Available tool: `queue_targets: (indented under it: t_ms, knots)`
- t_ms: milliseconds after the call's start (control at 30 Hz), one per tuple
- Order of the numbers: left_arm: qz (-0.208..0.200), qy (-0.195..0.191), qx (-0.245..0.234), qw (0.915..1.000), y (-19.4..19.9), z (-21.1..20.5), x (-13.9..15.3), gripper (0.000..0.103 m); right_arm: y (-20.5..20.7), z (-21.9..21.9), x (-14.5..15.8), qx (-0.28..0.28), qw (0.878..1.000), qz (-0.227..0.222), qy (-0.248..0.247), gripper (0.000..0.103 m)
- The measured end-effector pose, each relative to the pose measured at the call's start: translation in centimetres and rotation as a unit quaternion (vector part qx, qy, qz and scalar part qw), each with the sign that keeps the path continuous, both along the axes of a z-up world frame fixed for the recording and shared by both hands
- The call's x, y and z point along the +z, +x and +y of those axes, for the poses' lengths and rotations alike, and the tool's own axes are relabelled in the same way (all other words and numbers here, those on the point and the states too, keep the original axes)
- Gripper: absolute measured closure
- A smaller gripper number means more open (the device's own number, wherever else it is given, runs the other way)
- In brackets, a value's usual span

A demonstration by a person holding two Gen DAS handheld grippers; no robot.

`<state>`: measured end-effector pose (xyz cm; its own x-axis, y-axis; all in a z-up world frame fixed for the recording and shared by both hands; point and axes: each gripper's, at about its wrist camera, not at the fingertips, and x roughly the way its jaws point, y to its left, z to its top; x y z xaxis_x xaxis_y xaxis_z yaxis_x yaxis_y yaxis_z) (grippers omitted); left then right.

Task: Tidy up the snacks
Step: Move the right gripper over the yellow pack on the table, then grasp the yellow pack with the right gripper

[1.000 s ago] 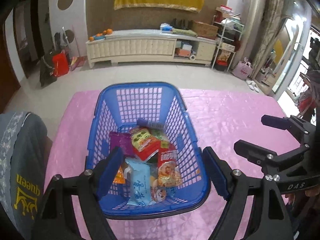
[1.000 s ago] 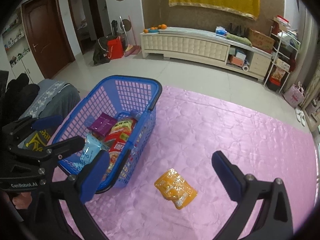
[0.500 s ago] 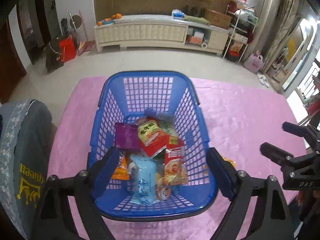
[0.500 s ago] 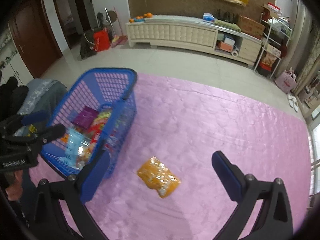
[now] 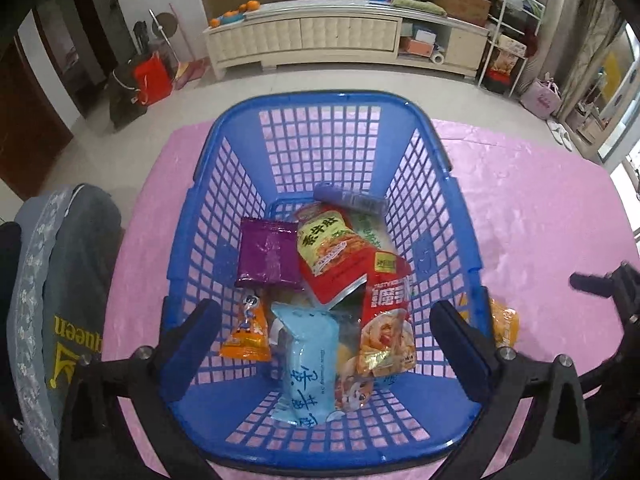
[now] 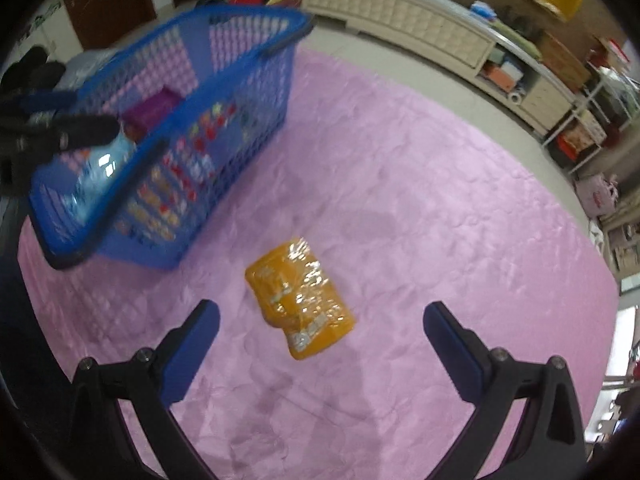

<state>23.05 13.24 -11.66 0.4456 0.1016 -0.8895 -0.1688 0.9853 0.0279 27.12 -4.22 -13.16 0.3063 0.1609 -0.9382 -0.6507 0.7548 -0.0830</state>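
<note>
In the left wrist view, above the blue basket (image 5: 320, 100): left gripper (image 5: 324, 312), jaws spread as wide as they go, just been opening, clasping nothing; hangs over the near end of the basket with only loose packets below the pads. Holds seven packets by my count, though overlap may hide more: one purple packet (image 5: 270, 256), one red-and-green packet (image 5: 328, 256), one red noodle packet (image 5: 386, 332), one light blue packet (image 5: 306, 364), one small orange sachet (image 5: 248, 332), one bluish packet (image 5: 352, 200) at the far end, one pale green packet (image 5: 370, 232) mostly buried. Shows one more, the orange packet (image 5: 504, 320), outside through the right wall, on the pink cloth (image 5: 540, 200).

In the right wrist view, over the pink cloth (image 6: 400, 160): right gripper (image 6: 322, 313), jaws parted wide and empty, pointing down at the orange packet (image 6: 300, 300); lies flat and alone on the cloth, near the basket (image 6: 240, 120) but apart from it, roughly between the two pads yet untouched.

Looks light, soft and crinkly, with glossy film likely to slip and contents that may crush; probably best pinched across the narrower width near the middle, pads low against the cloth, closing gently; a sealed end would serve too, though liable to dangle and swing. One basket, one cloth, two grippers, one packet left out.
</note>
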Motion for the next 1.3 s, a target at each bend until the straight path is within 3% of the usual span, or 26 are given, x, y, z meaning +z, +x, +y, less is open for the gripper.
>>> queue_targets:
  t_ms: [233, 500, 767, 800, 900, 933, 1133, 1300]
  knots:
    - [0.021, -0.013, 0.032, 0.9992, 0.3, 1.7, -1.7, 0.0, 0.7, 0.8, -3.6, 0.03, 0.999, 0.025, 0.01, 0.003]
    - [0.02, -0.022, 0.025, 0.9993, 0.0, 2.0, -2.7, 0.0, 1.9, 1.0, -6.7, 0.038, 0.998, 0.047, -0.001, 0.012]
    - [0.016, -0.02, 0.019, 0.9995, 0.3, 2.0, -2.9, 0.0, 1.6, 1.0, -7.2, 0.055, 0.998, 0.043, 0.005, 0.016]
    - [0.016, -0.023, 0.019, 0.9994, 0.3, 2.2, -3.0, 0.0, 1.5, 1.0, -7.1, 0.054, 0.998, 0.043, 0.006, 0.022]
    - [0.015, -0.024, 0.02, 0.9994, 0.4, 2.2, -2.9, 0.0, 1.5, 0.6, -6.1, 0.059, 0.998, 0.036, 0.007, 0.055]
    - [0.014, -0.024, 0.021, 0.9994, 0.4, 2.2, -2.9, 0.0, 1.6, 0.5, -6.0, 0.059, 0.998, 0.035, 0.004, 0.059]
    - [0.0, -0.018, 0.021, 0.9996, -0.3, 1.7, -2.8, 0.0, 0.4, 0.1, -5.7, 0.046, 0.999, 0.01, 0.006, 0.071]
    - [-0.003, -0.02, 0.02, 0.9996, -0.4, 1.7, -2.6, 0.0, 0.3, -0.8, -3.9, 0.019, 0.999, 0.007, 0.032, 0.072]
